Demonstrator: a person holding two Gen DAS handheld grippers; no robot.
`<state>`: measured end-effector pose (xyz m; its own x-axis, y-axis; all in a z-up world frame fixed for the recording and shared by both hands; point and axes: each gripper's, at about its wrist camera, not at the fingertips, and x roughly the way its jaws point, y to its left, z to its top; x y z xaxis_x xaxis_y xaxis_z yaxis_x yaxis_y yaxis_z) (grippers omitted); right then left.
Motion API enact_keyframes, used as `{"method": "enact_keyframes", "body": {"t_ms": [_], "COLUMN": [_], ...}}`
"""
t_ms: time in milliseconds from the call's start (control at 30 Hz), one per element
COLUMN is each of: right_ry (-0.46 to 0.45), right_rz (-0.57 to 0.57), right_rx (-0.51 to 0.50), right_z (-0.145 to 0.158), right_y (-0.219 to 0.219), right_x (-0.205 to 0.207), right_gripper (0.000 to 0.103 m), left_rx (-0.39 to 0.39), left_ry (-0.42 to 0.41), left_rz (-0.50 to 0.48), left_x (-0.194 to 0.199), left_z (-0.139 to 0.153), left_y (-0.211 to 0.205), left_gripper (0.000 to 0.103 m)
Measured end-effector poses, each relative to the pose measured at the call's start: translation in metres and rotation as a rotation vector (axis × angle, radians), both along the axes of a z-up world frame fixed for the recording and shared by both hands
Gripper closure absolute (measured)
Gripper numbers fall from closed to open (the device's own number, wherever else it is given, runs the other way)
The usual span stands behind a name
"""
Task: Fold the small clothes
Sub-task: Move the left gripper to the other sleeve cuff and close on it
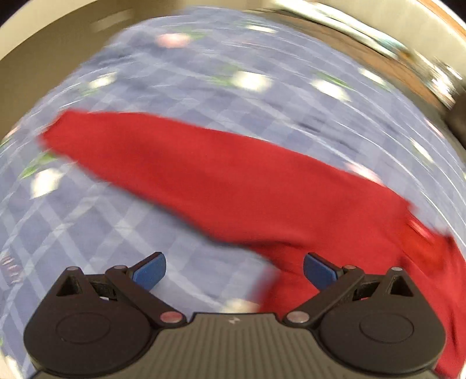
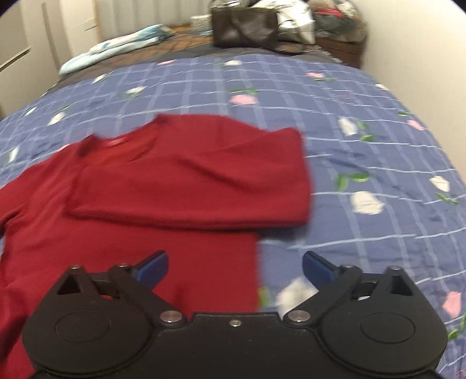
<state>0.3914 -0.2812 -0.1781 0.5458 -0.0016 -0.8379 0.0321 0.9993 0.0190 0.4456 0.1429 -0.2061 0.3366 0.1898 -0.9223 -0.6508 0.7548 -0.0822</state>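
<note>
Your left gripper (image 1: 234, 269) is spread wide with nothing between its blue pads (image 1: 150, 271). Its view is badly motion-blurred. A long red sleeve of the sweater (image 1: 221, 180) runs from the upper left of the frame down to the lower right, lying on the blue checked bedspread (image 1: 87, 221); the right pad sits in front of red cloth, but you cannot tell whether it touches.

Your right gripper (image 2: 235, 268) is also wide apart and holds nothing. In its view the sweater (image 2: 163, 186) lies flat on the bedspread (image 2: 364, 151), filling the left and centre of the frame, with one sleeve folded across the chest and its neckline toward the upper left. The left pad is over red cloth, the right pad over bare bedspread. At the top of the frame, beyond the bedspread, sit a dark bag (image 2: 244, 27) and a pale folded cloth (image 2: 116, 48).
</note>
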Motion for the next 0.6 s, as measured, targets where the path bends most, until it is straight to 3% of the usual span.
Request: {"method": "enact_keyframes", "body": {"t_ms": [133, 367, 433, 500, 600], "right_ry": [0.051, 0.107, 0.114, 0.120, 0.125], "right_rz": [0.078, 0.178, 0.193, 0.206, 0.224], "right_rx": [0.007, -0.028, -0.034, -0.039, -0.048], "right_z": [-0.005, -0.012, -0.011, -0.011, -0.010], "right_y": [0.040, 0.089, 0.100, 0.106, 0.113], "right_x": [-0.009, -0.028, -0.031, -0.033, -0.036], "right_gripper": [0.002, 0.002, 0.002, 0.002, 0.002], "left_rx": [0.035, 0.054, 0.055, 0.042, 0.052], "left_ry": [0.028, -0.024, -0.062, -0.083, -0.109], "left_rz": [0.214, 0.476, 0.510, 0.526, 0.549], "left_x": [-0.029, -0.047, -0.049, -0.047, -0.046], "left_z": [-0.005, -0.031, -0.039, -0.047, -0.053], "left_y": [0.087, 0.197, 0.221, 0.239, 0.257], "left_gripper": [0.000, 0.001, 0.008, 0.023, 0.037]}}
